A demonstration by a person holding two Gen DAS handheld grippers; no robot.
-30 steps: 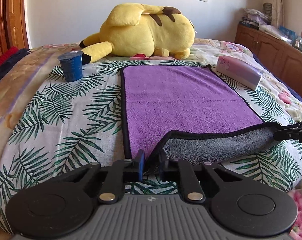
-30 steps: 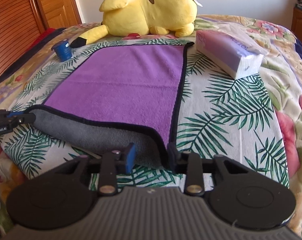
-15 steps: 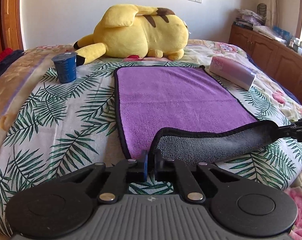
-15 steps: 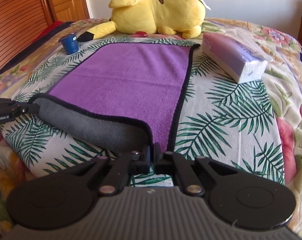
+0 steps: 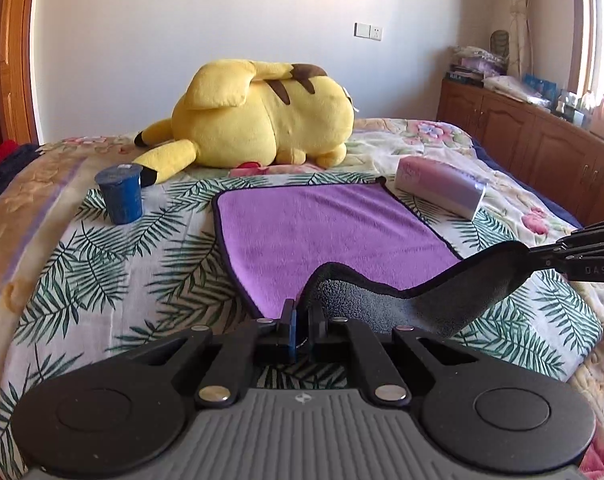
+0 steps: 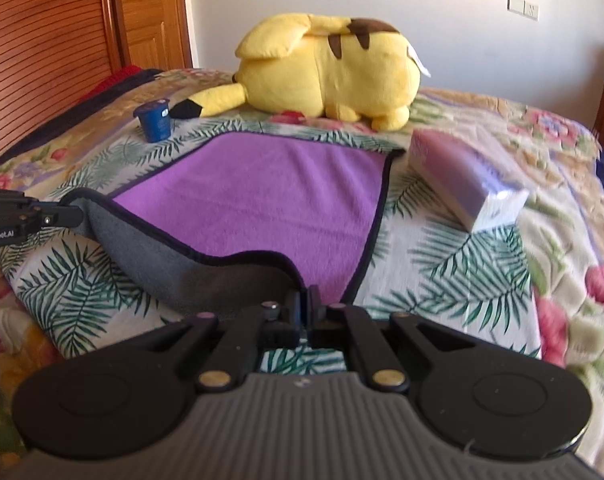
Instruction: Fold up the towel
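A purple towel (image 5: 326,232) with a black hem and grey underside lies on the bed; it also shows in the right wrist view (image 6: 261,196). My left gripper (image 5: 302,320) is shut on the near left corner. My right gripper (image 6: 305,306) is shut on the near right corner. Both corners are lifted, so the near edge hangs between them with the grey underside (image 5: 434,304) showing. The right gripper's fingers (image 5: 574,256) show at the right of the left wrist view. The left gripper's fingers (image 6: 33,216) show at the left of the right wrist view.
A yellow plush toy (image 5: 257,120) lies beyond the towel's far edge. A blue cup (image 5: 119,198) stands left of the towel. A pink tissue pack (image 5: 442,188) lies by the far right corner. Wooden cabinets (image 5: 542,152) line the right wall.
Both grippers closed on the near corners of the towel and lifted them. The near edge has risen off the bed and the grey underside shows more.
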